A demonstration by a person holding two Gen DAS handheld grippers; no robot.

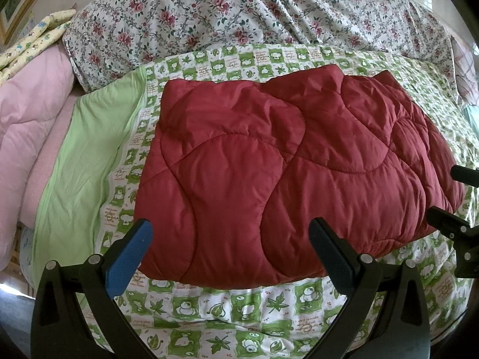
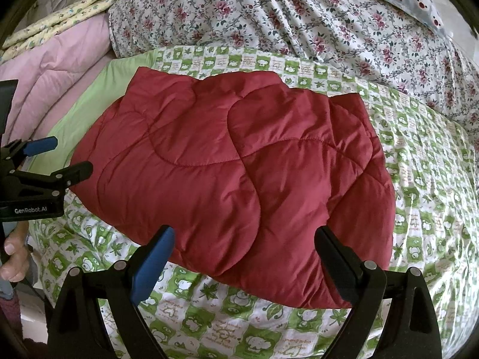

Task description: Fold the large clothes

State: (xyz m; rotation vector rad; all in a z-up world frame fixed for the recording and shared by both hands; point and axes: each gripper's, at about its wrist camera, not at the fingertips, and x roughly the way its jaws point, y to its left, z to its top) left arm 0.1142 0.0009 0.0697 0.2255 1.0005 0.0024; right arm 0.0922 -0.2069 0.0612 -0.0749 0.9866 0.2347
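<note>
While both grippers (left (image 1: 230, 239), right (image 2: 244, 248)) gape empty, red quilted garment (image 1: 284, 161) lies folded on green-print quilt (image 1: 239, 314); floral duvet (image 1: 239, 9) behind.

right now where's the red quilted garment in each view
Left wrist: red quilted garment fills the centre, folded, beyond the open left gripper.
Right wrist: centre, slightly left, beyond the open right gripper.
Shared landmark: green checked sheet beneath it.

Bed covered by a green-and-white printed sheet (image 1: 239, 308). Floral duvet (image 1: 239, 9) heaped at far side. Pink quilt (image 1: 30, 104) at left, with yellow patterned cloth (image 2: 66, 12) behind it. Framed picture (image 1: 18, 3) on far-left wall. Daylight enters at far right.
</note>
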